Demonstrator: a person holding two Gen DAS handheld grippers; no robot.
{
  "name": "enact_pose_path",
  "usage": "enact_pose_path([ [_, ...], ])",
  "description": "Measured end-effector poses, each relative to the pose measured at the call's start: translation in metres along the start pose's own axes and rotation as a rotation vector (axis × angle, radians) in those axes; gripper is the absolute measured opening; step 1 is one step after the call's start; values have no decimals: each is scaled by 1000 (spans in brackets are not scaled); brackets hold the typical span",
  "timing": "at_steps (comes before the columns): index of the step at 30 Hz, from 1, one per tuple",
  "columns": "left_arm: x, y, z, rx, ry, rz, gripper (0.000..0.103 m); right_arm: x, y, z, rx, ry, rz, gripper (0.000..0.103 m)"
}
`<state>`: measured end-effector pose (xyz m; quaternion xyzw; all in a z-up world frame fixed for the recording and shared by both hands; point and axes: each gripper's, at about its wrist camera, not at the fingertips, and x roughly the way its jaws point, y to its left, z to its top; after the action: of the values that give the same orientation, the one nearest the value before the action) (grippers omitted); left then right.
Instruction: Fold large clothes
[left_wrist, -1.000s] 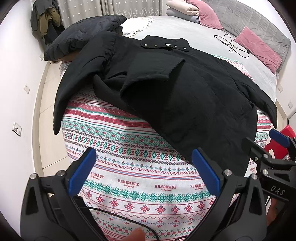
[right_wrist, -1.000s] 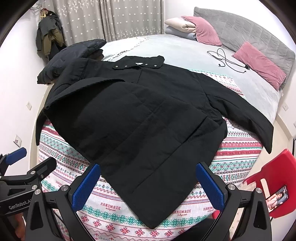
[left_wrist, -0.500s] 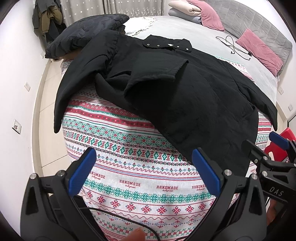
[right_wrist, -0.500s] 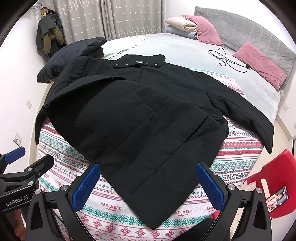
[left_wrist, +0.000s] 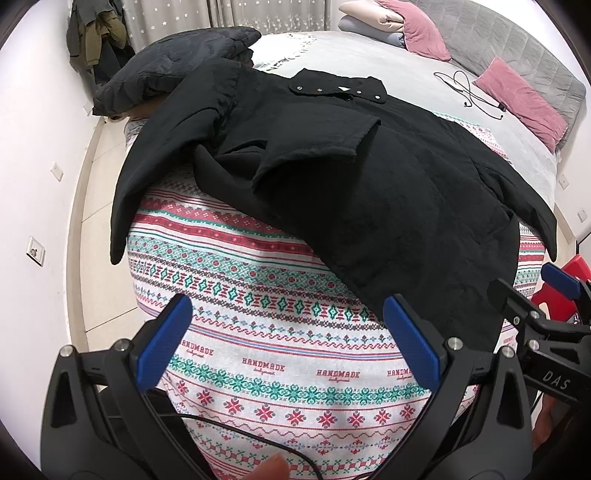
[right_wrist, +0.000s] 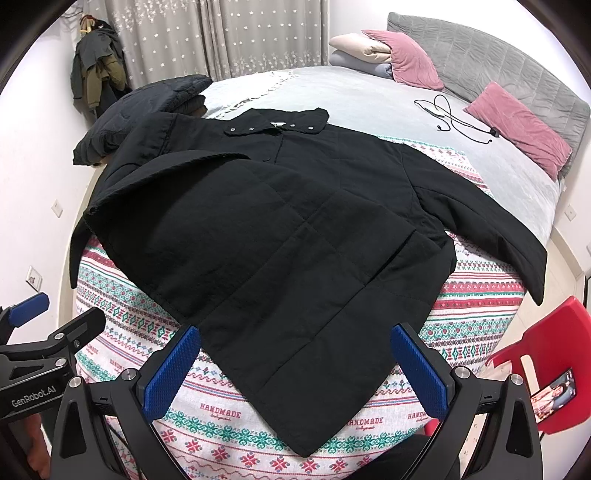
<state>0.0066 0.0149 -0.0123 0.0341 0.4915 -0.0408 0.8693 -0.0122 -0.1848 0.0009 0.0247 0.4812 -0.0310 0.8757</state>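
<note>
Evidently an early step of the fold is in hand: the black jacket is spread collar-away on the patterned blanket at the near end of the bed, with one front panel already laid over across the chest, as is judged from the flap edge seen at about 10 o'clock in the right wrist view. Neither tool is engaged with the cloth. The left gripper is held over bare blanket with its fingers spread wide and nothing between them; the right gripper is likewise wide apart and empty, poised above the hem corner that points toward 6 o'clock. One sleeve is stretched out toward 3 o'clock, the other is draped off the blanket's edge toward 9 o'clock. For the next move, it is judged that a sleeve or the hem must be pinched through thick padded fabric and carried inward without dragging the body. "HANDMADE" can be read repeatedly along the blanket's border; "GenRobot.AI" is printed on the left tool and "DAS" on the right.
</note>
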Motion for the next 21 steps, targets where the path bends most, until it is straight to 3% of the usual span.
enact_pose_path([
  [4,1,5,0,-17,-19,-2,103,1,-1,-1,-1,-1,1,103],
  [8,-3,12,-1,7,-94,-52,103,2,-4,-2,2,-14,-10,103],
  [13,7,36,8,-37,-52,-140,103,7,-14,-7,2,-57,-81,103],
  [16,10,56,17,-69,-45,-175,103,14,-26,-7,37,-6,-33,103],
  [21,17,81,35,-101,-67,-148,103,29,-41,-10,65,96,14,103],
])
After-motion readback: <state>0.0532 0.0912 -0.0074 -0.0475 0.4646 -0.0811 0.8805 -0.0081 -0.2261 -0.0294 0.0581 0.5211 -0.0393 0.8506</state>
